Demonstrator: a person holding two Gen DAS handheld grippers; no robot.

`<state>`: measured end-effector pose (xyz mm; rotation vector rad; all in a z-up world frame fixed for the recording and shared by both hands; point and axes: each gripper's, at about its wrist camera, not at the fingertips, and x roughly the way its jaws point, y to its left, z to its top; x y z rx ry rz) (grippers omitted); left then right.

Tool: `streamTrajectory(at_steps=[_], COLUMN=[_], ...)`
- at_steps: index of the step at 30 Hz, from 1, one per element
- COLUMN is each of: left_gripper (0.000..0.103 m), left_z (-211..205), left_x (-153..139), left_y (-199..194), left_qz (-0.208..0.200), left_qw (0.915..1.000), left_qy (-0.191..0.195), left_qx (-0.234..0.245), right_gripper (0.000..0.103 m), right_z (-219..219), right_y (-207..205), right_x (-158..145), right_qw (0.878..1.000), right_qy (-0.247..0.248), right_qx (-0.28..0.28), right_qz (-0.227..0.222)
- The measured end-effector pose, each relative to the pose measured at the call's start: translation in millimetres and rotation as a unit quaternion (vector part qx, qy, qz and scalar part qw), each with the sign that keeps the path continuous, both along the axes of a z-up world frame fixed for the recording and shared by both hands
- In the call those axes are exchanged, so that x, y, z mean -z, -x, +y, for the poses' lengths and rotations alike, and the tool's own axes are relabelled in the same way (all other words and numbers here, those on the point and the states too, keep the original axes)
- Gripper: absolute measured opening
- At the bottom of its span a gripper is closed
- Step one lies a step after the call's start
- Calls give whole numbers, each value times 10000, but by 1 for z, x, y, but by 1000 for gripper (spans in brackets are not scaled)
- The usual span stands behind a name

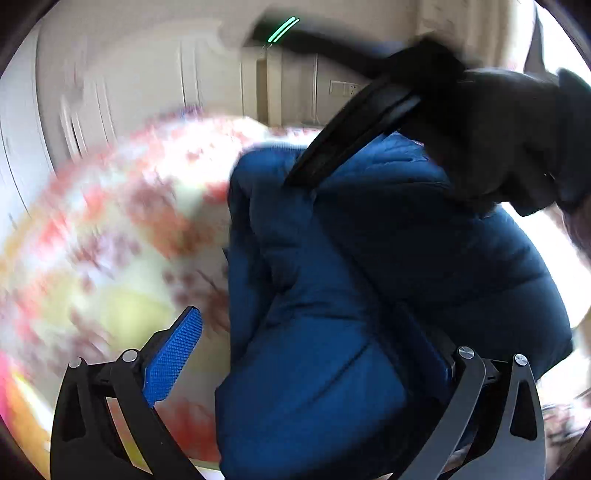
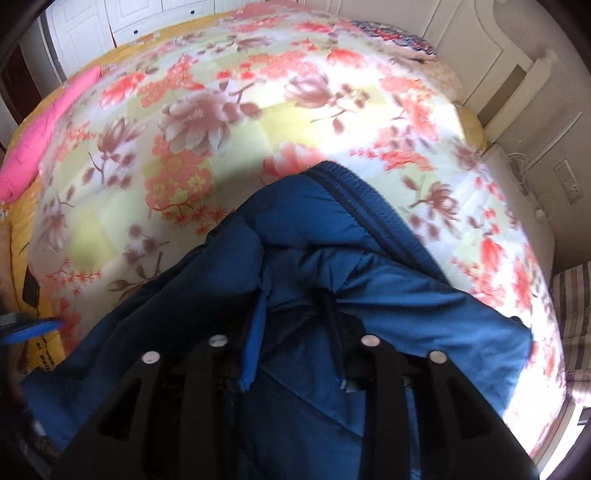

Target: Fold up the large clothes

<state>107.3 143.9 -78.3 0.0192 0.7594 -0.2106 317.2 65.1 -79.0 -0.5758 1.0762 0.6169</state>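
A blue padded jacket (image 1: 351, 295) lies bunched on the flowered bedspread (image 2: 229, 140). In the right wrist view the jacket (image 2: 406, 295), its ribbed hem curving at the top, drapes over my right gripper (image 2: 295, 317). Folds of it are gathered between the blue pad (image 2: 253, 347) and the dark finger, and creases run to the tips. My left gripper (image 1: 310, 325) stands wide open: its left pad (image 1: 173, 362) is bare beside the jacket, and the other finger is buried under the cloth. The right gripper (image 1: 332, 155) reaches down onto the jacket from a gloved hand (image 1: 517, 140).
A pink cushion (image 2: 44, 125) lies at the bed's left edge and a patterned pillow (image 2: 399, 40) at the far end. White cupboards (image 2: 81, 33) stand behind the bed, and a headboard and wall socket (image 2: 569, 184) are on the right.
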Motion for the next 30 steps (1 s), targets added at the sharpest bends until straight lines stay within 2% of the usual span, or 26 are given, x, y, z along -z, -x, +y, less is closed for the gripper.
streamTrajectory(at_steps=[1, 4, 7, 9, 11, 12, 14, 15, 19, 23, 25, 27, 28, 30], left_gripper=[99, 99, 99, 99, 99, 99, 99, 99, 99, 99, 99, 99, 99, 99], left_z=[0, -6, -6, -8, -7, -7, -6, -6, -9, -7, -7, -5, -6, -6], left_x=[-1, -3, 0, 1, 3, 4, 9, 10, 9, 9, 9, 9, 10, 11], left_y=[2, 3, 4, 7, 7, 6, 2, 2, 4, 4, 5, 5, 5, 7], left_qz=[-40, -138, -128, -140, -153, -156, -127, -100, -128, -139, -149, -162, -162, -199], left_qw=[10000, 9995, 9998, 9998, 9998, 9998, 9998, 9998, 9996, 9996, 9996, 9996, 9996, 9995], left_qy=[-75, -293, -172, -93, -80, -82, -143, -111, -220, -176, -156, -137, -141, -168], left_qx=[-1, -21, -23, -41, -67, -74, -113, -103, -155, -169, -162, -160, -158, -191], right_gripper=[59, 60, 65, 68, 72, 72, 75, 75, 69, 69, 69, 70, 73, 75], right_z=[-7, -52, -92, -110, -115, -118, -131, -134, -126, -135, -136, -129, -126, -122], right_y=[9, 47, 77, 99, 106, 107, 106, 107, 133, 194, 211, 217, 220, 218], right_x=[-13, -57, -75, -63, -31, -12, 1, 1, -23, -53, -45, -14, 1, 9], right_qw=[9997, 9939, 9882, 9894, 9946, 9954, 9905, 9897, 9900, 9809, 9822, 9886, 9869, 9862], right_qy=[-178, -900, -1225, -1068, -620, -558, -1118, -1190, -827, -1331, -1288, -902, -854, -914], right_qx=[-13, -42, 124, 107, 154, 207, 371, 408, 384, 45, -28, -67, -62, 7], right_qz=[-140, -633, -915, -974, -813, -748, -705, -687, -1077, -1420, -1368, -1201, -1369, -1381])
